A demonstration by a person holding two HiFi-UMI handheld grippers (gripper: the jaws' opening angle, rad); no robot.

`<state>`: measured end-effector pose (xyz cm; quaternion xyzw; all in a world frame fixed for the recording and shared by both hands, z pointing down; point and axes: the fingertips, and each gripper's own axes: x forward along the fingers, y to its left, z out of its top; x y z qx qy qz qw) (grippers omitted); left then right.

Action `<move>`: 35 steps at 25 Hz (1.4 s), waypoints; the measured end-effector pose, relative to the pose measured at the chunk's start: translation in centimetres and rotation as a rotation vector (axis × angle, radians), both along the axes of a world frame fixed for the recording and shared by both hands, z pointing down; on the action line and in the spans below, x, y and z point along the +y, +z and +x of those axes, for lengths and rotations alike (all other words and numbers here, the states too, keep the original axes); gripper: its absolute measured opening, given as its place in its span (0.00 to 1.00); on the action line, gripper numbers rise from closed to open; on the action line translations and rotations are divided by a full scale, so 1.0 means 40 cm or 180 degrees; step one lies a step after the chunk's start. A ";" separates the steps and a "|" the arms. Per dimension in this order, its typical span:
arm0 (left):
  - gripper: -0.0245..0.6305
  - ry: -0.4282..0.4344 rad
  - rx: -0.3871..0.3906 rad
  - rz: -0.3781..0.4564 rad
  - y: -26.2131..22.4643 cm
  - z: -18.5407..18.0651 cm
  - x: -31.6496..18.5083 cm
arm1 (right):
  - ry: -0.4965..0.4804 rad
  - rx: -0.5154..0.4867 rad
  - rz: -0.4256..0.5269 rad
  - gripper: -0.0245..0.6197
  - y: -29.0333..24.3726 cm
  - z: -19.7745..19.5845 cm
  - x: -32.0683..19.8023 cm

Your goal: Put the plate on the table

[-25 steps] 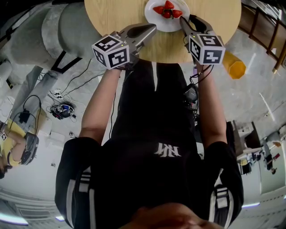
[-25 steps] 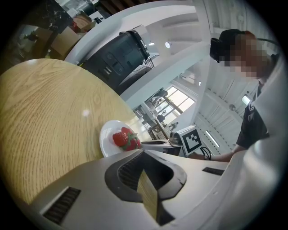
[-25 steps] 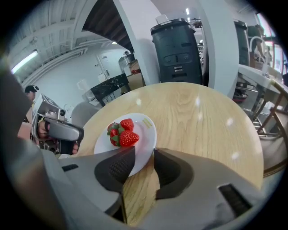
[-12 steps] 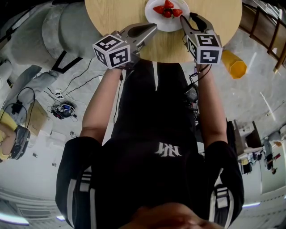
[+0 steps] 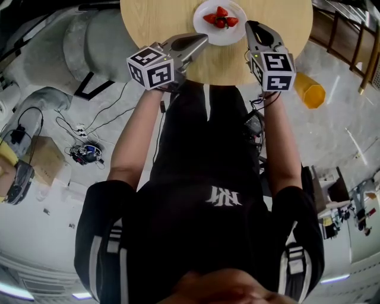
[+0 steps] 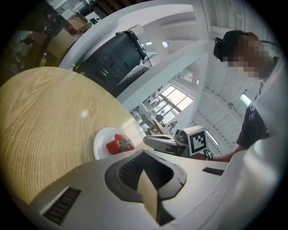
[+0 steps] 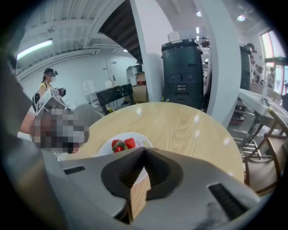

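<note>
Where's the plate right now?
Head view, top centre: the plate with strawberries sits on the round wooden table, just beyond the left gripper and beside the shut right gripper.

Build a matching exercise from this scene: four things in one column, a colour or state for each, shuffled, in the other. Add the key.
1. plate
2. strawberries
3. left gripper
4. table

A. red, piled together
B. jaws together, holding nothing
C. white, resting on the wood
D. round, pale wood

Pairs: 1-C, 2-A, 3-B, 4-D
</note>
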<state>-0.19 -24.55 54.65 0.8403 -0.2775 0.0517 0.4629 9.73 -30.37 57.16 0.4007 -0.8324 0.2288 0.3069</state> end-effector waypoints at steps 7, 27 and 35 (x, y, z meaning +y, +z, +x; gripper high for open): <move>0.06 0.0006 0.0053 0.0393 -0.156 0.004 -0.051 | -0.0448 -0.0775 0.0535 0.05 -0.217 -0.039 -0.010; 0.06 -0.0061 0.0404 0.1833 -0.637 -0.114 0.020 | -0.0670 -0.2123 0.1179 0.04 -0.780 -0.024 0.150; 0.06 0.0305 0.0294 0.1976 -0.669 -0.107 0.104 | -0.0684 -0.2042 0.1337 0.04 -0.787 -0.048 0.218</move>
